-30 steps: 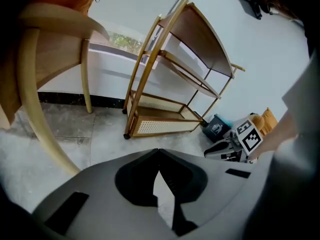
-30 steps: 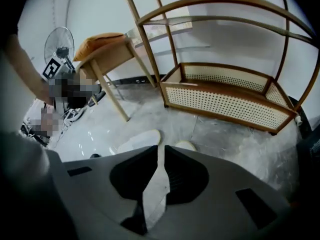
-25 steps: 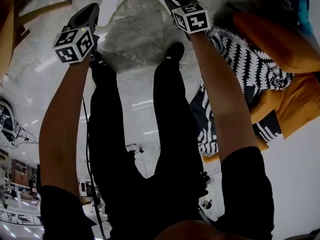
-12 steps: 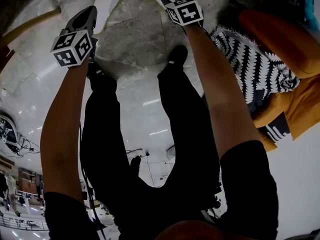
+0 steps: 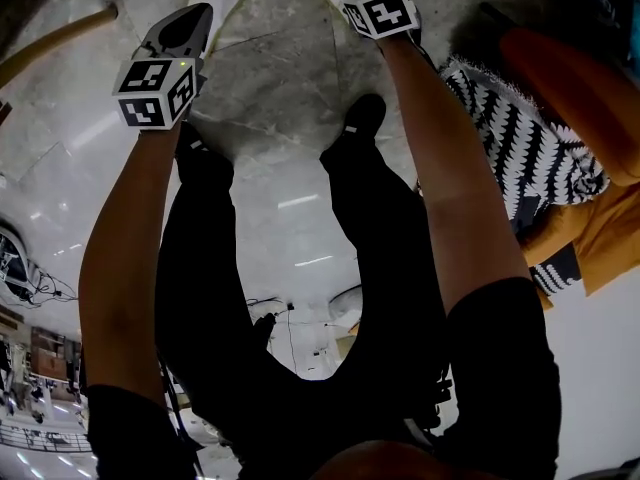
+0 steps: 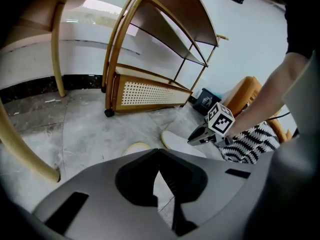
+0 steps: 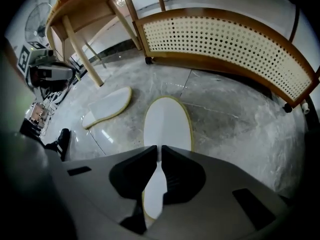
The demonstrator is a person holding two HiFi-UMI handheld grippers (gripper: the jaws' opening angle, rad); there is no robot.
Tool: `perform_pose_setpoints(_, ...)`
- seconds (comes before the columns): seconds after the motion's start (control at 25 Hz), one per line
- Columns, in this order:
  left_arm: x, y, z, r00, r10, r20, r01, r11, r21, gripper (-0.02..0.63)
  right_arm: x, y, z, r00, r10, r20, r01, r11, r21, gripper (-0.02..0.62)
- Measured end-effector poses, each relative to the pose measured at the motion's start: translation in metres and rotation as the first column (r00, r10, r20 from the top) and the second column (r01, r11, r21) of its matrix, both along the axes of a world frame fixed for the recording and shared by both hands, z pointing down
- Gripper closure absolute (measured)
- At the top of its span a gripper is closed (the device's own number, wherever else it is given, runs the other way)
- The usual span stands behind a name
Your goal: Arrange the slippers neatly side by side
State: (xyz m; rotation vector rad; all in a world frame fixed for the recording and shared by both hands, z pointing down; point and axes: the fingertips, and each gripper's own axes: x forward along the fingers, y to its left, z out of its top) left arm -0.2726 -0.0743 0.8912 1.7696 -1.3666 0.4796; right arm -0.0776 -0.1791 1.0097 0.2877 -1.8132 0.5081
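Both arms are dropping lower than a moment ago, and the two tools are closing in on the slippers lying on the marble floor [image 5: 280, 68]. The left tool [image 6: 159, 153] is pressed fully shut with nothing in it, pointing at the floor just short of the left slipper [image 6: 136, 148]. The right tool [image 7: 160, 149] is also drawn together, only a sliver showing between its tips, and it is hanging empty directly over the right slipper [image 7: 167, 126]. Neither slipper is being touched yet, and neither seems to be shifting. They are lying near each other but splayed, the left slipper angling away from its mate, so the tidying itself looks not yet begun. This reads to me as the reach before the first nudge or pick-up, and shut tools would have to open for a pick-up.

Counting: two slippers, both white with pale yellow edging; two tools, one in each hand; one cane-fronted shelf rack [image 7: 225, 41] standing behind the slippers.
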Motion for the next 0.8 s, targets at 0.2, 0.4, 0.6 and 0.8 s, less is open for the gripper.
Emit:
perform_pose_setpoints(0.2,0.005,0.007,-0.002,0.999,0.035,0.010,-0.035,0.999,-0.020,0.591,-0.003,-0.003,-0.009,0.999,0.034,0.031,-0.033,0.999,-0.008,0.552)
perform_pose_setpoints(0.4,0.011,0.017,-0.013,0.998,0.068,0.018,-0.067,0.997,-0.046,0.591,-0.001,-0.008,-0.033,0.984,0.160,0.072,-0.157,0.986,-0.047,0.554)
perform_pose_setpoints(0.6,0.012,0.030,-0.024,0.998,0.054,0.012,-0.053,0.996,-0.068,0.591,0.021,-0.013,-0.050,0.940,0.339,0.039,-0.338,0.941,-0.026,0.554)
perform_pose_setpoints(0.8,0.017,0.040,-0.029,0.999,0.034,-0.002,-0.034,0.996,-0.087,0.591,0.038,0.000,-0.054,0.879,0.476,0.024,-0.474,0.879,-0.058,0.554)
